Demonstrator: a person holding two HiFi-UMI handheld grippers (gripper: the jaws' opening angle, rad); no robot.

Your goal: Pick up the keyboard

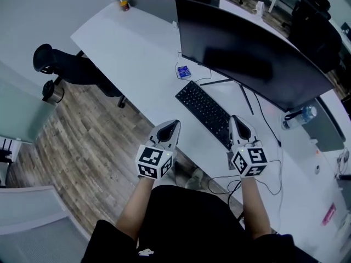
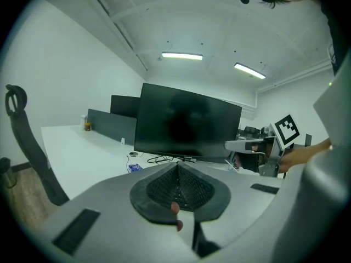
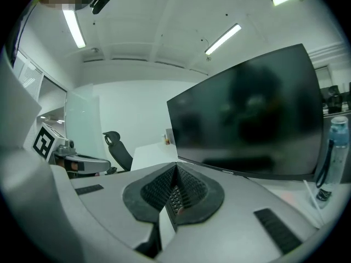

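At desk's [image 1: 137, 53] near edge, left gripper [image 1: 173, 126] and right gripper [image 1: 235, 120] hover shut, empty, near keyboard [image 1: 205, 113]: seemingly approach step; jaws must open next.

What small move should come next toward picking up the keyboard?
Probably open both jaws first: the left hand-held gripper and right hand-held gripper are shut and empty, close to the flat black keyboard, which lies on the white desk.

**Left gripper before the desk**

Foreground: left gripper [image 2: 176, 171], jaws pressed together with nothing between them. Behind it, a dark monitor [image 2: 186, 122] stands on the white desk [image 2: 77, 147], with a small blue object [image 2: 134, 168] near its stand. Office chair [image 2: 24, 147] at left; right gripper [image 2: 230, 145] at right.
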